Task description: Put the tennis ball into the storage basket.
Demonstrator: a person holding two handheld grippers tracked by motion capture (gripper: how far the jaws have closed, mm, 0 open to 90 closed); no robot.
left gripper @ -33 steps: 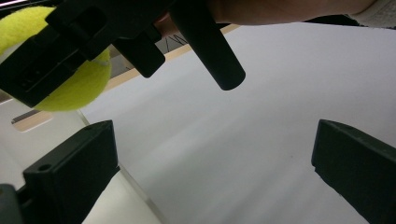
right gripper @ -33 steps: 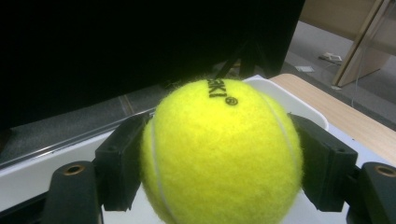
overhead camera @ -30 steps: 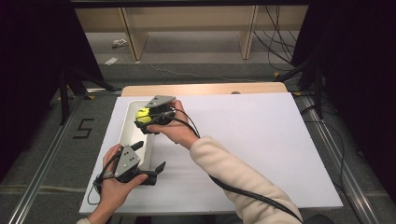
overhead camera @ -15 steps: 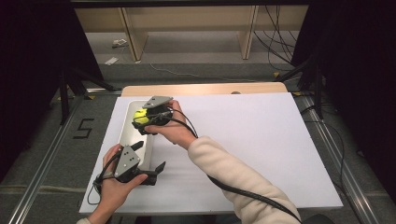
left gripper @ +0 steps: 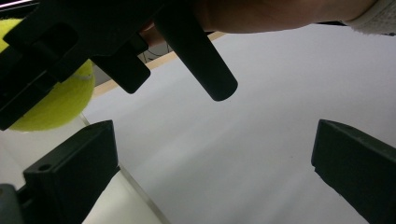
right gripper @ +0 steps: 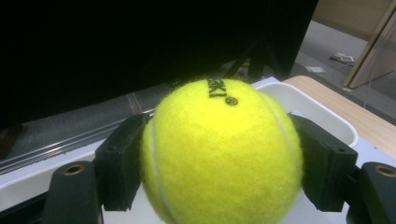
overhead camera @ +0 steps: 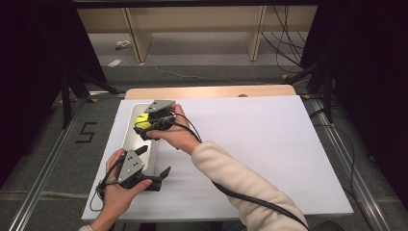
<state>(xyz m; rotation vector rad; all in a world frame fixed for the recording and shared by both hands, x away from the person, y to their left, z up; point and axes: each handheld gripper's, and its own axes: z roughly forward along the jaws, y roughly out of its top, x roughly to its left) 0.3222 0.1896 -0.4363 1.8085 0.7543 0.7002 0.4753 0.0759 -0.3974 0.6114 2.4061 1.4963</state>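
Nothing has moved: right hand-held gripper (right gripper: 219, 154) clamps the tennis ball (right gripper: 219, 154) (over the white tray (right gripper: 322, 112)).

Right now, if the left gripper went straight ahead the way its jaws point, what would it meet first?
Probably nothing close: the left gripper has open jaws that point across bare white sheet. The right gripper with the tennis ball sits up and to the side, likely off that line; depth is unclear.

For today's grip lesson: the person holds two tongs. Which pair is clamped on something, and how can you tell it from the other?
The right tongs, above the white tray, are clamped on a yellow tennis ball. The left tongs, nearer the person, stand open over the white table sheet.
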